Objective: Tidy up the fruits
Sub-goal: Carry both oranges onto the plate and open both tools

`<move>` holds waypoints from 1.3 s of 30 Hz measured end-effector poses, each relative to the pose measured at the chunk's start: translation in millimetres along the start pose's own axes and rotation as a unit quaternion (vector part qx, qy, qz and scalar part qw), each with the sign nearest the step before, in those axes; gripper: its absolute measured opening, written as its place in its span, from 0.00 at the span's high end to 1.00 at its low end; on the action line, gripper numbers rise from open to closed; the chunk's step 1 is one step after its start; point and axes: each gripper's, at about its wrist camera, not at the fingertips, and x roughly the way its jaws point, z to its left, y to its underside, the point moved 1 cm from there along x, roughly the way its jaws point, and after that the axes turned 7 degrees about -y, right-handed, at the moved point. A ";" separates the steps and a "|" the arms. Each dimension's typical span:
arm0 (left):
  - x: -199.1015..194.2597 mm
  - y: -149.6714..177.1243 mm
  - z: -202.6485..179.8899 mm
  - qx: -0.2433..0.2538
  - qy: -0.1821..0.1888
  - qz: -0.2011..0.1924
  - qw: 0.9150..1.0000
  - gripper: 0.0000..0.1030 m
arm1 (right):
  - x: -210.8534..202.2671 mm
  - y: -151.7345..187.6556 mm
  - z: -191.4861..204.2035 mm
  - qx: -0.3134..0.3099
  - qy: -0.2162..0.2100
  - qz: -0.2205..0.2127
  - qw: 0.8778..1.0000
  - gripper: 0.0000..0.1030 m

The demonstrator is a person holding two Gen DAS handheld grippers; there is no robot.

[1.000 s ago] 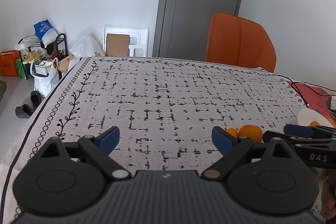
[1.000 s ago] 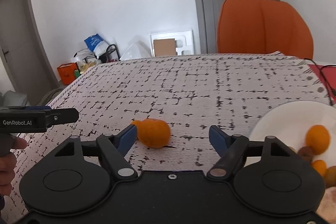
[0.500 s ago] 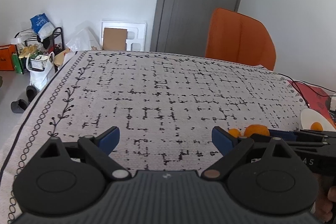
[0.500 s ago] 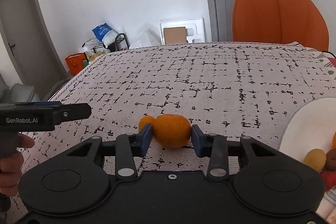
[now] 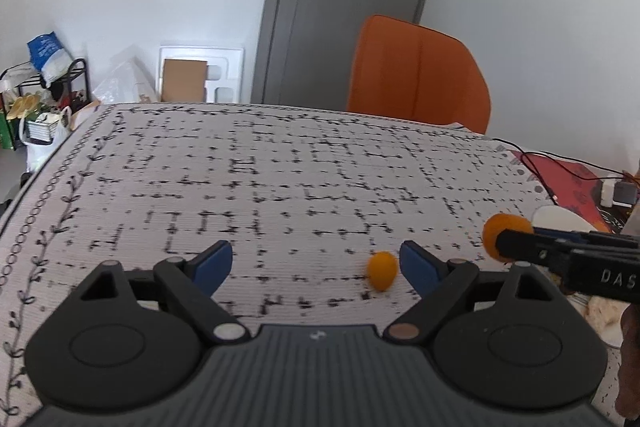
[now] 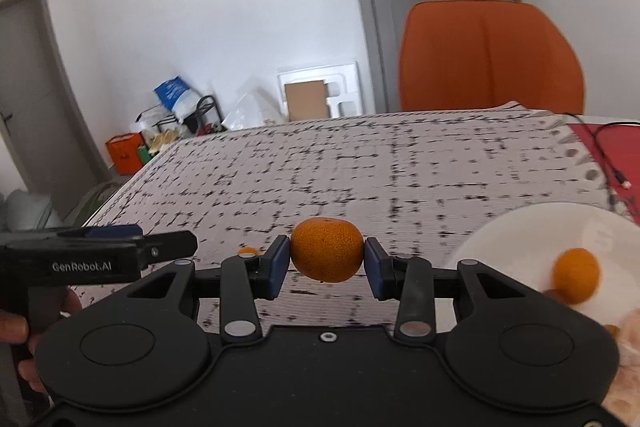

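my right gripper (image 6: 327,262) fingers clamped on the mandarin (image 6: 327,250) above the bench (image 6: 400,163), its wide axis level between them, stem dimple up, left gripper (image 5: 316,263) fingers apart, small kumquat (image 5: 383,270) just beside its right finger

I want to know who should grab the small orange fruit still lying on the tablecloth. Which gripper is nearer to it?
Left. The left gripper is open with the small orange fruit just inside its right finger. The right gripper is lifted off to the side, shut on the mandarin.
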 end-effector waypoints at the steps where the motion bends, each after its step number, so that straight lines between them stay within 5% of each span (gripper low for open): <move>1: 0.5 0.9 -4.3 0.003 0.003 0.000 1.000 0.18 | -3.6 0.3 -2.8 -0.001 0.008 -0.002 1.000 0.63; 14: 33.1 11.3 -42.0 0.033 0.007 0.042 0.999 0.49 | -58.0 9.6 -40.3 0.029 0.072 -0.044 0.996 0.63; 18: 37.8 11.1 -47.7 0.038 0.001 0.047 0.998 0.81 | -73.8 17.8 -56.2 0.043 0.091 -0.051 0.994 0.63; 39: -26.3 6.1 -119.0 0.065 0.086 -0.011 0.994 0.81 | -145.4 45.7 -102.4 0.080 0.132 -0.096 0.983 0.63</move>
